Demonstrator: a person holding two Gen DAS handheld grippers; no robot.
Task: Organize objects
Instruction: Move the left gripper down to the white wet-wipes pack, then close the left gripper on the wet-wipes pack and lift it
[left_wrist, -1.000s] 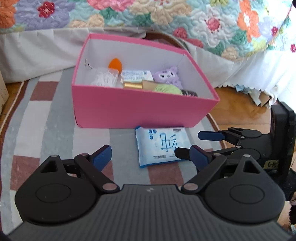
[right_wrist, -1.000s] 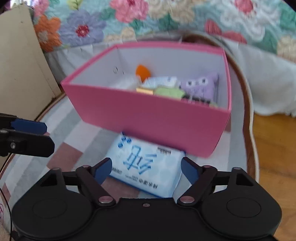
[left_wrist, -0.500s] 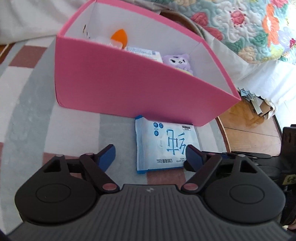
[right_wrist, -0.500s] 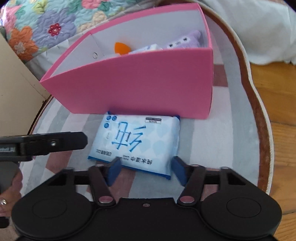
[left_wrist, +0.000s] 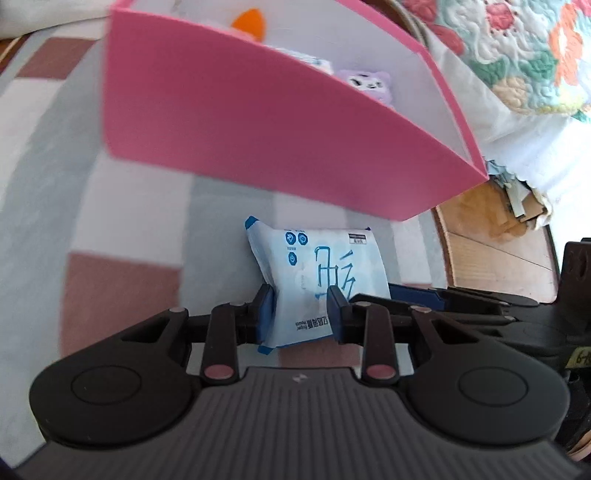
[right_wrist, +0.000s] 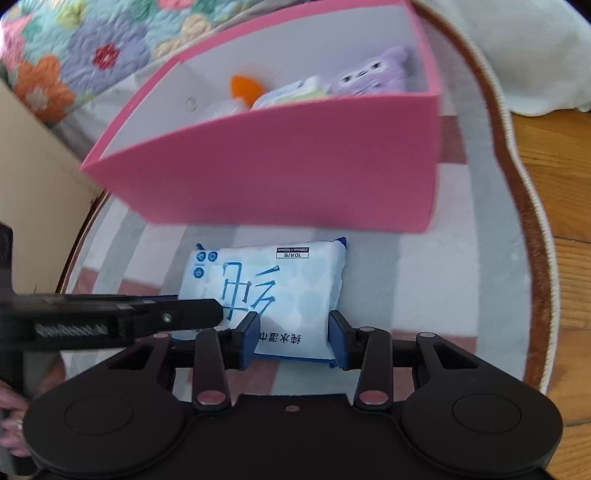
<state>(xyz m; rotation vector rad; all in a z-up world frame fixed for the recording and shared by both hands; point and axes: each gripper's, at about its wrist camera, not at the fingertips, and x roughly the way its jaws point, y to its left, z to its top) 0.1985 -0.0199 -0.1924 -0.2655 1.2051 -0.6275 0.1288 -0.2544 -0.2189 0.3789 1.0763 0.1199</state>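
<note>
A white and blue wipes pack (left_wrist: 325, 273) lies on the rug just in front of a pink box (left_wrist: 258, 129). My left gripper (left_wrist: 301, 314) is shut on the pack's near left part, which bulges between the pads. My right gripper (right_wrist: 293, 332) has its jaws closing on the near right part of the pack (right_wrist: 280, 288), and both pads touch it. The left gripper's finger (right_wrist: 177, 317) reaches in from the left in the right wrist view. The box (right_wrist: 295, 166) holds an orange sponge (right_wrist: 245, 86), a purple plush (right_wrist: 373, 72) and a small packet.
A striped grey, white and brown rug (left_wrist: 48, 147) covers the floor under the box. A bed with a floral quilt (left_wrist: 517, 55) stands behind it. Wooden floor (right_wrist: 554, 184) lies to the right. A beige panel (right_wrist: 33, 184) stands at the left. A person's hand (right_wrist: 9, 406) holds the left gripper.
Both grippers came down to the wipes pack and their jaws closed from wide open onto its near edge. The pack now bunches up between the pads.
</note>
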